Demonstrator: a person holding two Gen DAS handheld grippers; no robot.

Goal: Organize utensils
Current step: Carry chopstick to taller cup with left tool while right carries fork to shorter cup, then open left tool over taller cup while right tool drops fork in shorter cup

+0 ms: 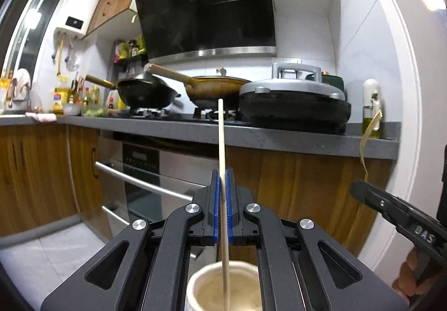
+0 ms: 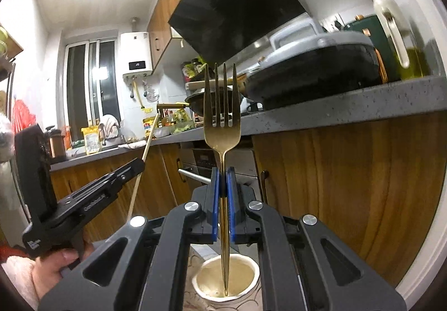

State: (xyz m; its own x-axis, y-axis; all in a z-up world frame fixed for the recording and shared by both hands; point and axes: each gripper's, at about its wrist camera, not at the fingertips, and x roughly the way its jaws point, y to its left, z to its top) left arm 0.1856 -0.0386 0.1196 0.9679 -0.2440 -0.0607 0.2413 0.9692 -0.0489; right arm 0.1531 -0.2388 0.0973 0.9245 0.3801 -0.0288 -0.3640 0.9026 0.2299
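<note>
My left gripper (image 1: 222, 175) is shut on a pale wooden chopstick (image 1: 221, 138) that stands upright, its lower end over a cream ceramic cup (image 1: 223, 287) below the jaws. My right gripper (image 2: 223, 172) is shut on a gold fork (image 2: 222, 115), tines up, whose handle tip reaches into the same cream cup (image 2: 226, 280). In the left wrist view the right gripper (image 1: 360, 185) shows at the right edge with the fork (image 1: 370, 132) above it. In the right wrist view the left gripper (image 2: 137, 164) shows at the left, holding the chopstick (image 2: 146, 149).
A grey countertop (image 1: 279, 138) runs across ahead with a black wok (image 1: 148, 93), a brown pan (image 1: 218, 87), a lidded electric griddle (image 1: 293, 101) and an oil bottle (image 1: 371, 115). An oven (image 1: 145, 171) and wooden cabinets sit below. A person's hand (image 2: 56, 263) holds the left gripper.
</note>
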